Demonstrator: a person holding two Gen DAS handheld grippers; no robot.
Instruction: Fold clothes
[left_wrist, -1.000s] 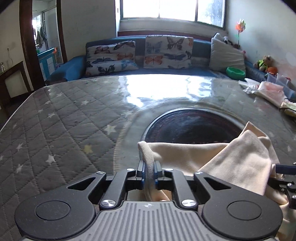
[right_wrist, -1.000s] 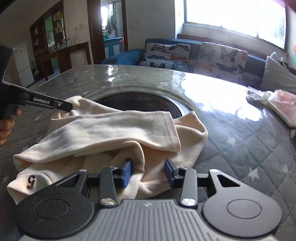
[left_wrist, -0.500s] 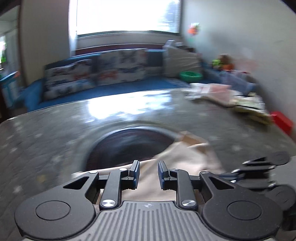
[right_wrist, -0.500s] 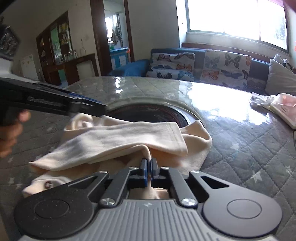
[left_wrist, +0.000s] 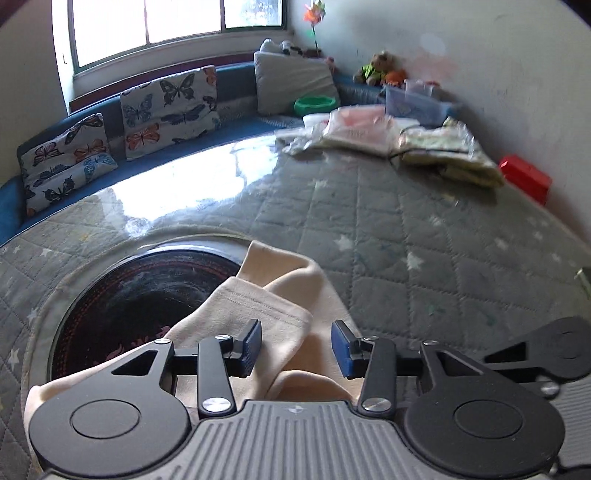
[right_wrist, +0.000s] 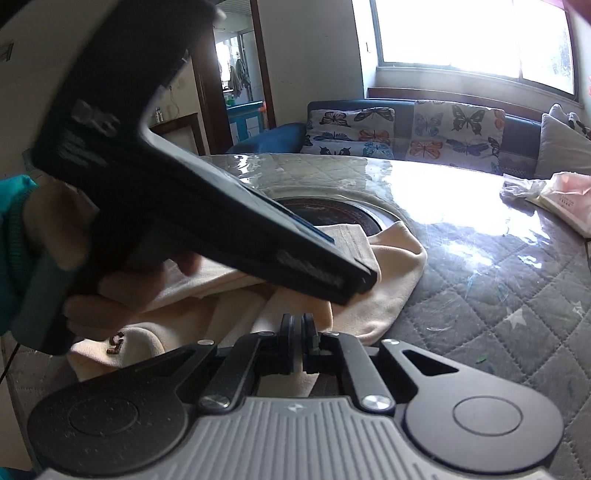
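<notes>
**A:** so how's the cream garment (left_wrist: 271, 306) looking, and where's it parked?

**B:** It's bunched in soft folds, a stitched hem shown on top, and it's draped partly over the near rim of the dark round inset (left_wrist: 140, 295) in the quilted table (left_wrist: 406, 229). A small brown mark is seen near its closest corner.

**A:** claws?

**B:** The left gripper (left_wrist: 295, 345) is being opened, blue pads clear of the cloth lying between them. The right gripper (right_wrist: 298, 332) is clamped shut on a fold.

**A:** room to move?

**B:** Bare quilt is left right of the inset; bagged clothes (left_wrist: 369, 129) are stacked well beyond it, by the far edge.
</notes>
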